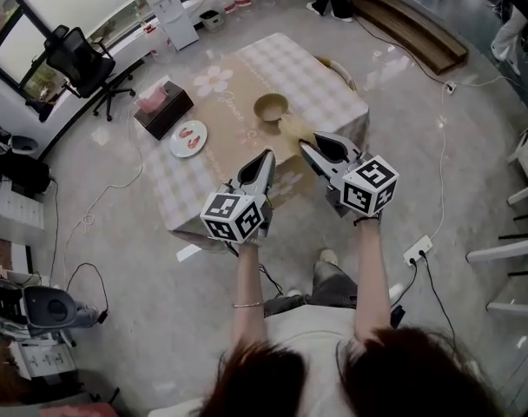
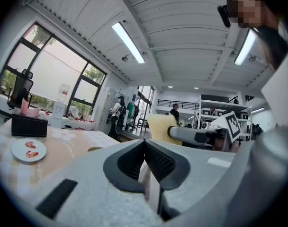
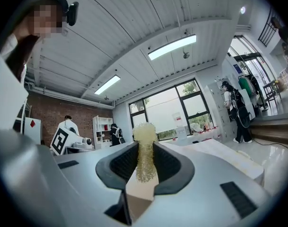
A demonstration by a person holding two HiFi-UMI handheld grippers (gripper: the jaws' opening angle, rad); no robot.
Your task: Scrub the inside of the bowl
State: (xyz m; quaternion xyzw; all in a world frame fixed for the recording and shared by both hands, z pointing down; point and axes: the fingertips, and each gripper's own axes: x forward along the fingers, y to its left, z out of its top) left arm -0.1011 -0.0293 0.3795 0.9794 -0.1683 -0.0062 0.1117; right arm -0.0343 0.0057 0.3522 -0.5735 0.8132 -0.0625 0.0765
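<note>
table [image 1: 325,85] in a checked cloth, right in the middle of the floor. at its left corner there's a dark tissue box [image 1: 162,109], pink tissue poking up. just beside it, near the left edge, sits a white plate [image 1: 188,138] with red bits on it. off the table now: black office chair [image 1: 80,62] over by the windows, white power strip [image 1: 418,250] on the floor to the right, wooden steps [image 1: 412,26] along the far side. people [image 2: 118,111] stand at the back of the room under long ceiling lights [image 2: 128,42].
</note>
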